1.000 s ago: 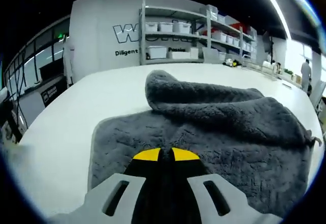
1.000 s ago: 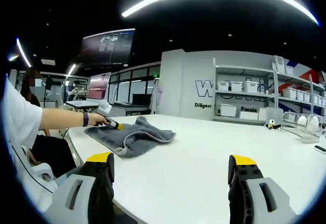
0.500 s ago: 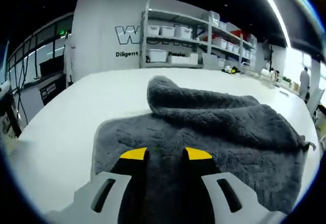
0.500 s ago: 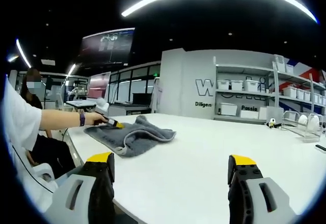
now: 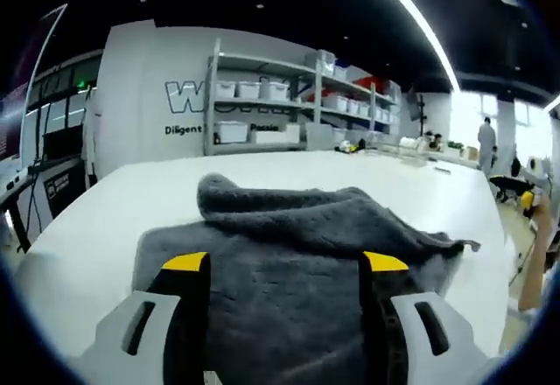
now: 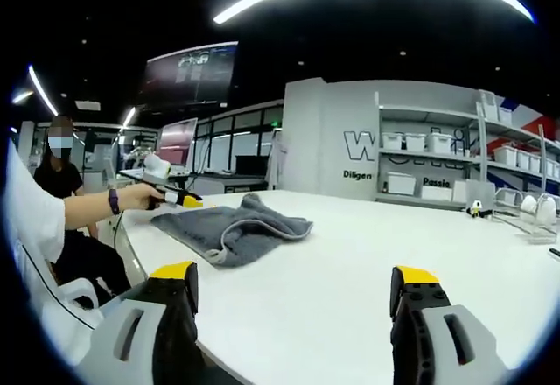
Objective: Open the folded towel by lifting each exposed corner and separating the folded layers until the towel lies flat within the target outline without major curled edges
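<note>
A grey plush towel [image 5: 297, 236] lies on the white table [image 5: 105, 227], folded over itself with a raised hump at its far left. My left gripper [image 5: 285, 267] stands open just above the towel's near edge, with nothing between its yellow-tipped jaws. In the right gripper view the same towel [image 6: 232, 227] sits far off to the left, and the left gripper [image 6: 179, 199] hovers at its left edge in a person's hand. My right gripper [image 6: 296, 276] is open over bare table [image 6: 350, 262], well away from the towel.
Shelves with white bins [image 5: 262, 109] line the back wall. A person's forearm [image 5: 534, 267] shows at the right edge of the left gripper view. A wire rack [image 6: 525, 214] stands on the table's far right. A seated person's sleeve [image 6: 31, 214] is at the left.
My left gripper's jaws went from shut over the towel's near edge to wide open, and it drew back slightly. The right gripper stayed open, barely shifting.
</note>
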